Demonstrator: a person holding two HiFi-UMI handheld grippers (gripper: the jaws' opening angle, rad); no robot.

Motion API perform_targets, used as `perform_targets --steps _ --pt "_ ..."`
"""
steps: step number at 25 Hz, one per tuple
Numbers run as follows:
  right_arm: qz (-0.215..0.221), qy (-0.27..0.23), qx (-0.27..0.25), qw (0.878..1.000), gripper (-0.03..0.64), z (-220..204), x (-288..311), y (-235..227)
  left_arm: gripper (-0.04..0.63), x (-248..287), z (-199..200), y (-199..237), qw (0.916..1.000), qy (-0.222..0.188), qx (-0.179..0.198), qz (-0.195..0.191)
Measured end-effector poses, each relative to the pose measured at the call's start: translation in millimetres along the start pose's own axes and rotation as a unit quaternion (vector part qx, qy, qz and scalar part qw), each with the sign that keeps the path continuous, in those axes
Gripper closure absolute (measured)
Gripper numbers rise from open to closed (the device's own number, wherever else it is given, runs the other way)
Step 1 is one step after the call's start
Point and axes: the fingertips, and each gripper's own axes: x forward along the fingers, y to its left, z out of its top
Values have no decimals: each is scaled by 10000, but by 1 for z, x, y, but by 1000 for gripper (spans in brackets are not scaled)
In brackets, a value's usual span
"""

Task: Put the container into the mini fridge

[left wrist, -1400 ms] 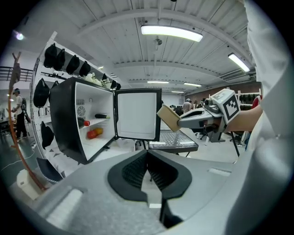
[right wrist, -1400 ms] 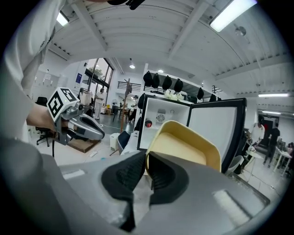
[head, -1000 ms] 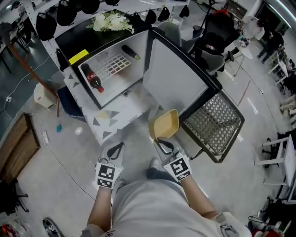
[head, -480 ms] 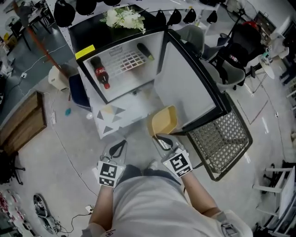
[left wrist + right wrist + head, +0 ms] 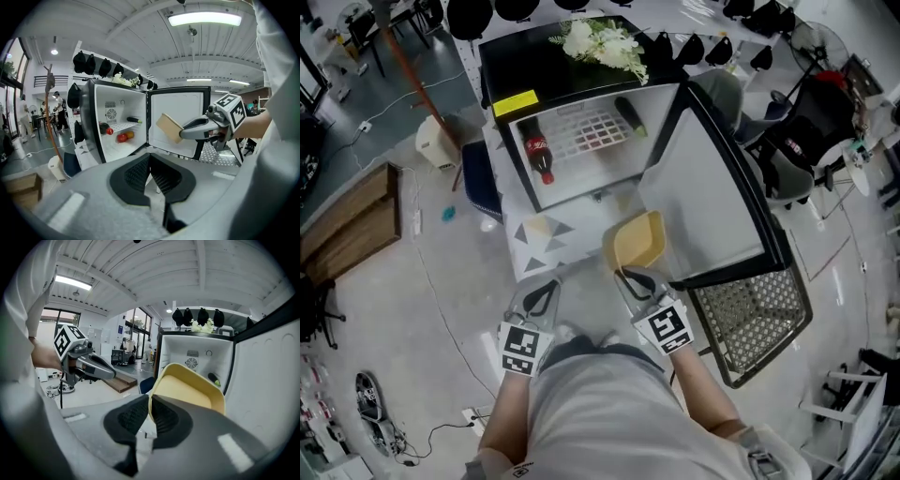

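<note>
The mini fridge point(image 5: 581, 131) stands open, its door point(image 5: 712, 202) swung out to the right. A shallow yellow container point(image 5: 637, 242) hangs tilted just in front of the fridge's lower edge, with my right gripper point(image 5: 630, 279) shut on its near rim. In the right gripper view the container point(image 5: 187, 389) rises from between the pads point(image 5: 161, 416), with the fridge interior point(image 5: 197, 359) behind it. My left gripper point(image 5: 539, 298) is shut and holds nothing, to the left of the container. The left gripper view shows the right gripper point(image 5: 199, 129) holding the container point(image 5: 169, 127) before the door.
Inside the fridge are a cola bottle point(image 5: 540, 159), a dark bottle point(image 5: 630, 116) on the wire shelf, and red and orange fruit point(image 5: 124, 137). Flowers point(image 5: 605, 42) lie on top. A wire-mesh chair point(image 5: 750, 314) stands under the door; a wooden crate point(image 5: 352, 225) is at left.
The person has stepped closer to the fridge, which now sits more central in the head view. The container, still gripped, has come nearer the fridge opening. The left gripper stays shut.
</note>
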Motion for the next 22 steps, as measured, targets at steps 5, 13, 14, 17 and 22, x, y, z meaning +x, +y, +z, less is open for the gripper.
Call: perform_targets --steps 5,13,14,17,22 --pt "98 109 -317 9994 592 10 29 0 586 -4 0 26 9998 -94 -120 134" --pt "117 206 -674 9974 592 26 78 -6 586 -13 -9 60 9993 -176 -269 196" --pt "100 223 -727 9971 592 29 84 -8 586 -14 -10 64 9993 -186 -274 175" --pt "24 258 -847 9961 592 35 102 -17 586 -16 -13 73 9993 -210 -284 146" --pt "-110 307 -1031 9941 592 45 127 -34 586 -21 -18 87 9994 -178 -282 116"
